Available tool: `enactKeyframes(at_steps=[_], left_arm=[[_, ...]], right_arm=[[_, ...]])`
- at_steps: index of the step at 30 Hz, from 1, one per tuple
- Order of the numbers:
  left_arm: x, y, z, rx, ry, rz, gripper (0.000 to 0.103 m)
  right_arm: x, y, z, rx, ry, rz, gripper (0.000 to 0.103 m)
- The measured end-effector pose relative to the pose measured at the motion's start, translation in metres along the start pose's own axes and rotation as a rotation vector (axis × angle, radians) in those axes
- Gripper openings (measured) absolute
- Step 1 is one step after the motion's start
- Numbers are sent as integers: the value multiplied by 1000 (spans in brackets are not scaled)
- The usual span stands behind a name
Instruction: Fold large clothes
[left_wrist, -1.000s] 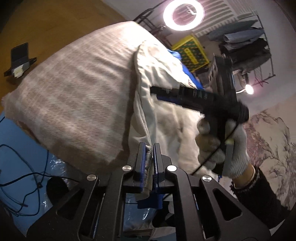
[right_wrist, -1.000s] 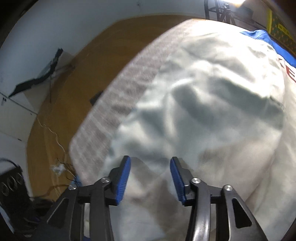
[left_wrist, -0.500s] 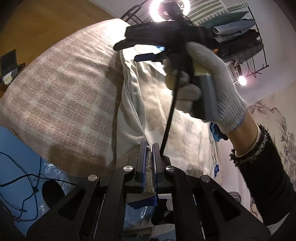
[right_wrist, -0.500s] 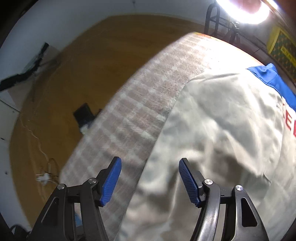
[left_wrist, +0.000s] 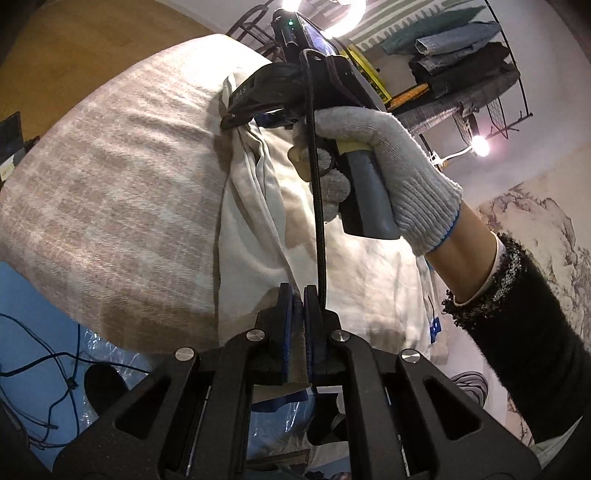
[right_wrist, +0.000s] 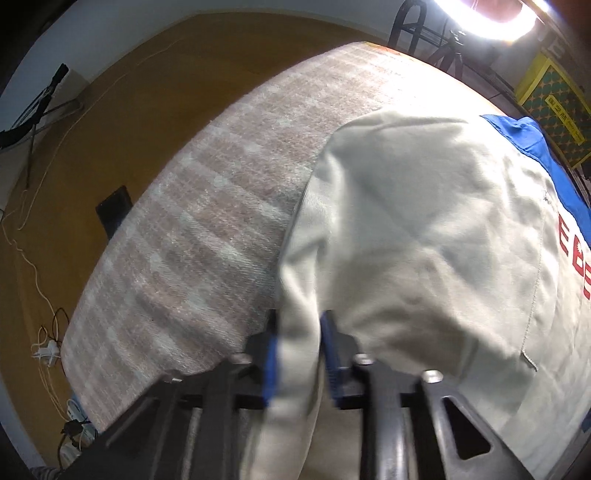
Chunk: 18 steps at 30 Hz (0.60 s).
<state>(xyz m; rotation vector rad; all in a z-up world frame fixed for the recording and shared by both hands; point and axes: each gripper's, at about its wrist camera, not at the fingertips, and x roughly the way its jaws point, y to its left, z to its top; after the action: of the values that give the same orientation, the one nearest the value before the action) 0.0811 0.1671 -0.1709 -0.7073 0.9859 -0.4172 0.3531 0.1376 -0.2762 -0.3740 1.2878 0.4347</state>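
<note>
A large cream garment (left_wrist: 354, 258) with a blue panel (right_wrist: 535, 147) and red letters lies on a pink-beige checked blanket (left_wrist: 122, 192). My left gripper (left_wrist: 297, 317) is shut on the garment's near edge, with cloth pinched between its blue pads. A gloved hand (left_wrist: 388, 166) holds my right gripper (left_wrist: 251, 118) at the garment's far left edge. In the right wrist view my right gripper (right_wrist: 297, 354) points steeply down. Its jaws are closing on a raised fold of the cream garment (right_wrist: 424, 229), which fills the gap between the pads.
Wooden floor (right_wrist: 129, 122) surrounds the blanket, with cables and a power strip (right_wrist: 48, 350) along the wall. A ring light (left_wrist: 332, 14), a yellow crate (right_wrist: 554, 110) and a rack of folded clothes (left_wrist: 461, 62) stand behind. A black cable (left_wrist: 319, 221) hangs from the right gripper.
The right gripper travelled from the middle of the garment to its left edge, tipped down and closed from wide open onto a fold. The left gripper kept its hold on the near edge.
</note>
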Motion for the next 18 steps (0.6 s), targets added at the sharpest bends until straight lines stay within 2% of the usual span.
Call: enactKeyframes(at_steps=[3,6,8,9,10,11,14,15,18], left_arm=[[1,-12,-1,44,18,-29,0],[4,-34,-6,161,15,7,0],[2,-43,-7,197,18,5,0],[-2,-44,-6,196,16,-5,0],[-12,-46,-2,183,5,-51,0],[-24,-48,2,189,-24,-77,0],[-60,-50,18,231,-179,-5,0],[-70,-42,27,202,-218,17,0],[-74,-16,47,107,-251,85,0]], right_arm=[[-11,-15,-6,37,-44,73,5],[-24,-37,-15,101,-103,165,3],[-32,-54,-22,147,-133,230,3],[-37,-63,-27,168,-153,265,3],[-40,-67,-30,178,-166,282,2],[-45,-75,-35,193,-186,310,2],[-60,-92,-45,220,-231,370,2],[-65,-97,-48,219,-248,380,2],[-78,-108,-52,225,-288,418,2]])
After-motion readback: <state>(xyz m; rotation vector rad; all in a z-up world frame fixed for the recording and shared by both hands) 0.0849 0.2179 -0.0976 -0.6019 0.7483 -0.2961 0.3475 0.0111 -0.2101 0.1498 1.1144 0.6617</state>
